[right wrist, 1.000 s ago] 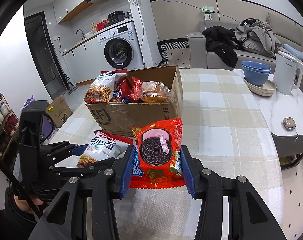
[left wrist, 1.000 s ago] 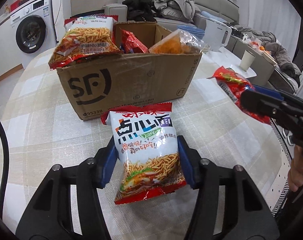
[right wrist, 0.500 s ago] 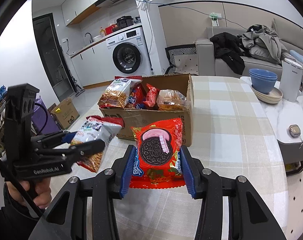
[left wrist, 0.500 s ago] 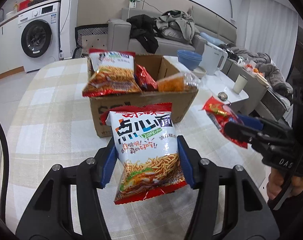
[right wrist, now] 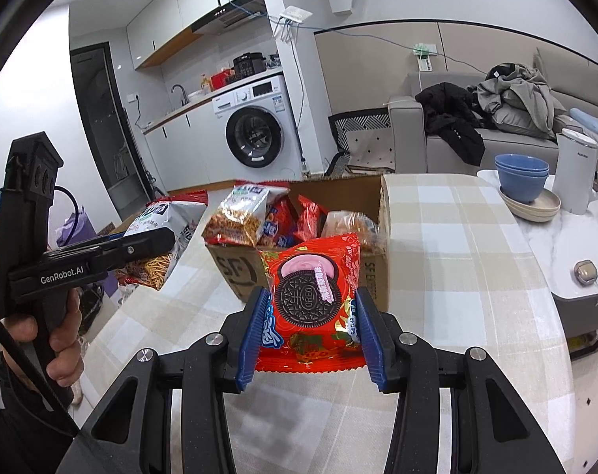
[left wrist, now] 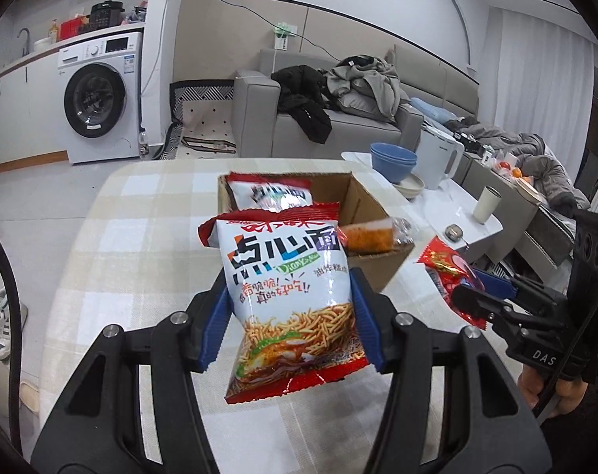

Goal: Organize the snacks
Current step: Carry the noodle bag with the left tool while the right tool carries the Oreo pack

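cardboard box (left wrist: 372, 264) on checked tablecloth (right wrist: 448, 245), crammed w/ glossy crinkly packs. left gripper (left wrist: 291, 316) pinches noodle snack bag (left wrist: 291, 276) above it; right gripper (right wrist: 310, 328) pinches red oreo pack (right wrist: 312, 296) nr box front.

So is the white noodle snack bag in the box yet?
Out. The white noodle snack bag hangs clamped in the left tool, above the table, short of the cardboard box.

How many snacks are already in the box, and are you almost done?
Several packets already sit in the cardboard box; I cannot count them exactly. The left gripper holds the noodle snack bag and the right gripper holds the Oreo packet, both above the table. Those two still need dropping in.
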A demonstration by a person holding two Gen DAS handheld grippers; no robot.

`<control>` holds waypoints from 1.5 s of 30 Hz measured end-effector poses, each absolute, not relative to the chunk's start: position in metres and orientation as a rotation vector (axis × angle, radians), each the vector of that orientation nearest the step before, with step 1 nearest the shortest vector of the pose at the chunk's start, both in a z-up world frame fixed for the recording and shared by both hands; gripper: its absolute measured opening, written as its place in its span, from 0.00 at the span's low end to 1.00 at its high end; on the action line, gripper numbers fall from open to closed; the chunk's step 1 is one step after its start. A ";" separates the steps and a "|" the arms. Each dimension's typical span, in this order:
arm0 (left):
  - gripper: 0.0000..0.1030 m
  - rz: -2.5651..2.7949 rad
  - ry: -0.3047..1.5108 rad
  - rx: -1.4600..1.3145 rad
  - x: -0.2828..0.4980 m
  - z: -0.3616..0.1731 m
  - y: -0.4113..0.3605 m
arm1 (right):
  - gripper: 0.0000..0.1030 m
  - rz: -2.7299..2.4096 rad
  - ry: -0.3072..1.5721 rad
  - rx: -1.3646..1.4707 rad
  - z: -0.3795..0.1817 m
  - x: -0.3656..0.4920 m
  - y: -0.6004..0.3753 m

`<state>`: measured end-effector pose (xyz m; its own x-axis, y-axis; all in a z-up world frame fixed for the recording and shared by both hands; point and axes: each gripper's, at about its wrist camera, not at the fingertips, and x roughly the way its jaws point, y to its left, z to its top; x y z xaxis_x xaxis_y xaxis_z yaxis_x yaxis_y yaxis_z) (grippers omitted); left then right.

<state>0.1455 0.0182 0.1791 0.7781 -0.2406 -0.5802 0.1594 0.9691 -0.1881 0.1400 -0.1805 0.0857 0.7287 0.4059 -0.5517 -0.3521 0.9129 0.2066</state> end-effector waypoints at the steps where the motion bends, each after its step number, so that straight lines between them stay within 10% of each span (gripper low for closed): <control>1: 0.52 -0.209 0.640 -0.130 0.147 0.184 0.022 | 0.44 0.418 0.621 0.096 0.088 0.142 -0.180; 45: 0.52 -0.192 0.714 -0.061 0.311 0.146 -0.041 | 0.44 0.353 0.637 0.036 0.099 0.240 -0.167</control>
